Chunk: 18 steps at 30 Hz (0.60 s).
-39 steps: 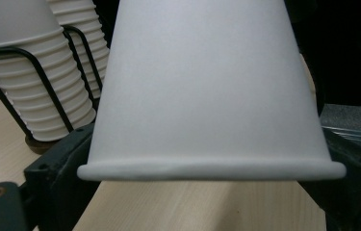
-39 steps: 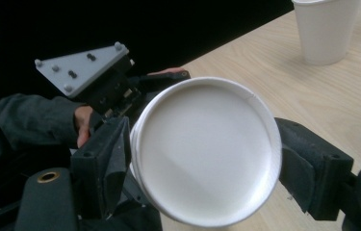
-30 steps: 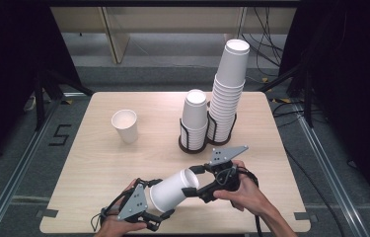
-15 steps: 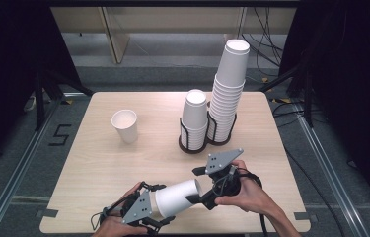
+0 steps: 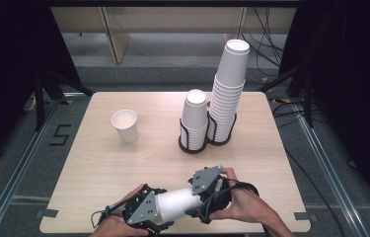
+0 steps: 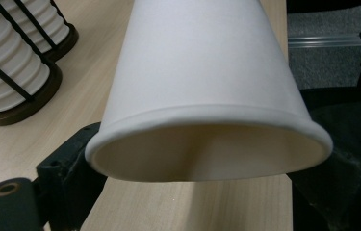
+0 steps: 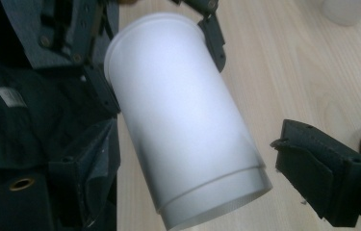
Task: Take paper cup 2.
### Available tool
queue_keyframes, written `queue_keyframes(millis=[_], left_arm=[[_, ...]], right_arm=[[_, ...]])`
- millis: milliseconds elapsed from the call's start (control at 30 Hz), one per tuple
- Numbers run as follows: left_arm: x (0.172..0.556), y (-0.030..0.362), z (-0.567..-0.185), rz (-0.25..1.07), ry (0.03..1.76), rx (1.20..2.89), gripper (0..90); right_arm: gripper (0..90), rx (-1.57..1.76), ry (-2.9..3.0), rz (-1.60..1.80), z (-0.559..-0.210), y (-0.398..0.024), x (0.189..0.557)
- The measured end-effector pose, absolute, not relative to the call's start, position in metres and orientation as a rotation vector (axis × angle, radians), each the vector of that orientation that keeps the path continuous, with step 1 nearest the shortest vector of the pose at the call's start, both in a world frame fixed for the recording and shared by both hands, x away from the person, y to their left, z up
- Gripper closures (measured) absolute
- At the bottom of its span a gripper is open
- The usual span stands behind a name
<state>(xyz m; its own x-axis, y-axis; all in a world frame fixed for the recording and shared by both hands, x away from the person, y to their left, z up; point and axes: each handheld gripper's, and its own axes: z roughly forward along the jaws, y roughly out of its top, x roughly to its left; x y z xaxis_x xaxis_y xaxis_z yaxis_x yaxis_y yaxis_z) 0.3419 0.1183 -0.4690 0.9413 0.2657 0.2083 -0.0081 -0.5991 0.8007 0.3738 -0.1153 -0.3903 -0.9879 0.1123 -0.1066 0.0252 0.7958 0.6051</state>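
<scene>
White paper cup [image 5: 175, 206] lies sideways at the counter's [image 5: 98, 163] near edge, between two tools. Left tool [image 5: 145, 212] has just been closing, its jaws pinching the squashed rim. Right tool [image 5: 207, 190] stands wide around the base, pads clear. Farther off: one upright cup [image 5: 125, 125], two racked stacks [image 5: 194, 118], uncountable.

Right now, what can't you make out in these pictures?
Held cup: bottom end, cut off by the left gripper view's top edge.
Standing cup: any contents, too small in the high view.
Tall stack: exact cup count, too small in the high view.
</scene>
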Motion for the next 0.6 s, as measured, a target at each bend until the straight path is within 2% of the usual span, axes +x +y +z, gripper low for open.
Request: queue_keyframes(millis=[367, 500, 533, 600], left_arm=[[0.340, 0.115, -0.465, 0.355, 0.125, 2.241, 10.5], [0.337, 0.116, -0.460, 0.353, 0.100, 2.259, 10.5], [0.337, 0.116, -0.460, 0.354, 0.087, 2.261, 10.5], [0.336, 0.115, -0.461, 0.356, 0.080, 2.255, 10.5]], right_arm=[[16.9, -0.068, 2.868, 0.698, -0.409, -0.094, 0.366], [16.3, -0.019, 2.890, 0.646, -0.415, -0.091, 0.362], [16.5, -0.127, 2.868, 0.665, -0.417, -0.088, 0.366], [17.1, -0.142, 2.884, 0.652, -0.421, -0.086, 0.365]])
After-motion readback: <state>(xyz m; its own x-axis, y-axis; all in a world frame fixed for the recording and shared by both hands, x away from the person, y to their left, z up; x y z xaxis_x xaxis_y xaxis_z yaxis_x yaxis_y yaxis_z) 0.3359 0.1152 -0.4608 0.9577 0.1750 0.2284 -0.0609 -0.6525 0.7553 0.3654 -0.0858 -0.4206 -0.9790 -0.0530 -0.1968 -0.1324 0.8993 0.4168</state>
